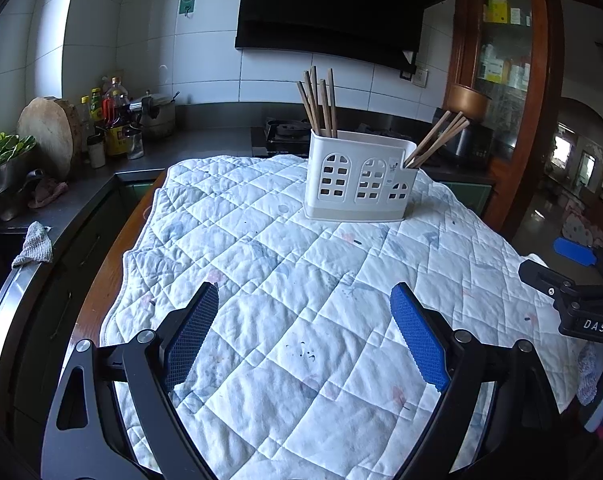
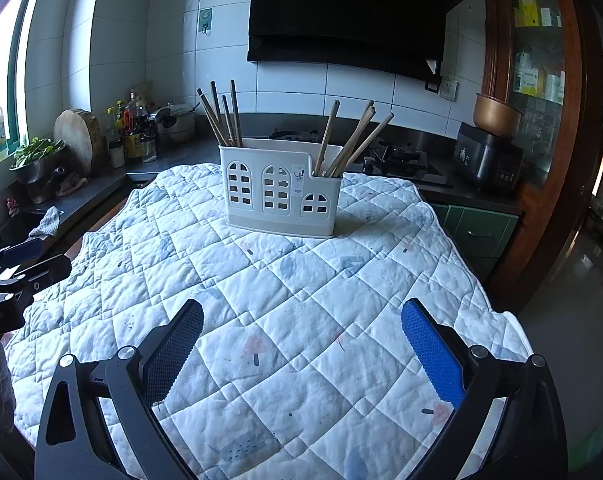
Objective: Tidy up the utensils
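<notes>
A white utensil holder (image 1: 359,178) with arched window cut-outs stands on a quilted cloth (image 1: 301,280) at the far side of the table; it also shows in the right wrist view (image 2: 279,192). Several wooden chopsticks (image 1: 319,104) stand in its left compartment and several more (image 1: 437,140) lean in its right one; both bunches show in the right wrist view (image 2: 221,116) (image 2: 349,140). My left gripper (image 1: 303,300) is open and empty above the near cloth. My right gripper (image 2: 301,316) is open and empty too, and it shows in the left wrist view (image 1: 573,280).
A dark counter (image 1: 205,144) runs behind and to the left, with bottles (image 1: 109,116), a round wooden board (image 1: 49,132) and a bowl of greens (image 1: 5,160). A gas stove (image 2: 397,160) and a cooker (image 2: 487,156) stand behind the table. A wooden cabinet (image 1: 501,80) is at right.
</notes>
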The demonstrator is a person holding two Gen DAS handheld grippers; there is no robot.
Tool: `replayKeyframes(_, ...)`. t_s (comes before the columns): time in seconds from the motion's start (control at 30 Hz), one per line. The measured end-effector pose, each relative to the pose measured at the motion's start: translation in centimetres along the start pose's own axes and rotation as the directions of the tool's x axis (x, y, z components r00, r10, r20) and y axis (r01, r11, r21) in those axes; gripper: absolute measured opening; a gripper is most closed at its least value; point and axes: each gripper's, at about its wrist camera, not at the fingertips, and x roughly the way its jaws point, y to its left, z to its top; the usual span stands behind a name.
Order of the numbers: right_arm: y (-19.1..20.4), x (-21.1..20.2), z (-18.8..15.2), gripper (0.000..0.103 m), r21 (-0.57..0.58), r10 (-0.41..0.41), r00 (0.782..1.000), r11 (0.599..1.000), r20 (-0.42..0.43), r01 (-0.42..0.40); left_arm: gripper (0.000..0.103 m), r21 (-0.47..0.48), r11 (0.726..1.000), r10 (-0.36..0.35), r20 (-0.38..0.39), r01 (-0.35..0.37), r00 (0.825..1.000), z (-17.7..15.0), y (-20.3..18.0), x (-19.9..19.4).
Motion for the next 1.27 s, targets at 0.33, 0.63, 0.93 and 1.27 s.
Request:
replayKeyframes(0.33, 0.09, -0.01, -0.1, 0.096, -0.003, 0.003, 1.0, 1.0, -0.001, -0.003, 0.087, 0.002, 1.0, -0.009, -0.004, 0.009, 1.0, -0.09, -0.21, 0.14)
replayKeyframes(0.63, 0.16, 0.03, -0.19, 0.096, -0.006, 0.006, 1.0, 1.0, -0.003, -0.006, 0.087, 0.001, 1.0, -0.017, -0.009, 0.017, 1.0, -0.14, -0.34, 0.26)
replayKeyframes(0.93, -0.12, 0.18, -0.42, 0.096, -0.008, 0.001, 1.0, 1.0, -0.007, -0.001, 0.087, 0.013, 0.999, -0.03, -0.002, 0.03, 1.0, -0.2, -0.65, 0.32)
replayKeyframes(1.27, -0.23, 0.28, -0.59, 0.096, -0.007, 0.004, 1.0, 1.0, -0.008, -0.005, 0.087, 0.01, 1.0, -0.024, -0.011, 0.024, 1.0, -0.28, -0.34, 0.43)
